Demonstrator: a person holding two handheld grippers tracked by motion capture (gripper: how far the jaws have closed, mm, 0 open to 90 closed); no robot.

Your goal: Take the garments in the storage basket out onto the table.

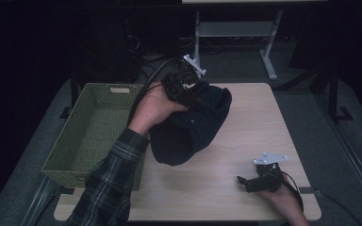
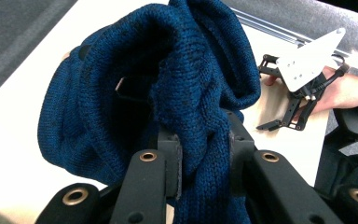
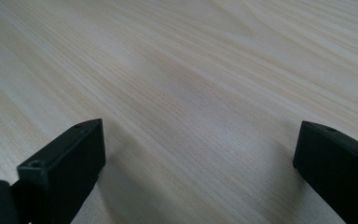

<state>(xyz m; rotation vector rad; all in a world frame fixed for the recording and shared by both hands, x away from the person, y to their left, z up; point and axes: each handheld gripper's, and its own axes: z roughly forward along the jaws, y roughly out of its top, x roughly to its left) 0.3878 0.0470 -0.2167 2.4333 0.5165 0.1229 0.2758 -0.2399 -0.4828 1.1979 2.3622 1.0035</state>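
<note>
A dark blue knitted sweater [image 1: 191, 125] hangs bunched over the middle of the wooden table [image 1: 245, 127]. My left gripper [image 1: 188, 94] is shut on a thick fold of it near the top. In the left gripper view the knit [image 2: 186, 84] is pinched between both black pads, my left gripper [image 2: 200, 158] closing from each side. My right gripper [image 1: 245, 181] rests low at the table's front right, apart from the sweater. The right gripper view has its jaws wide open over bare wood, my right gripper [image 3: 198, 154] holding nothing.
A green woven basket [image 1: 92, 132] stands at the table's left edge, right beside the hanging sweater. A white table frame [image 1: 235, 33] stands on the floor behind. The other hand's gripper [image 2: 303, 74] lies beyond the sweater in the left gripper view.
</note>
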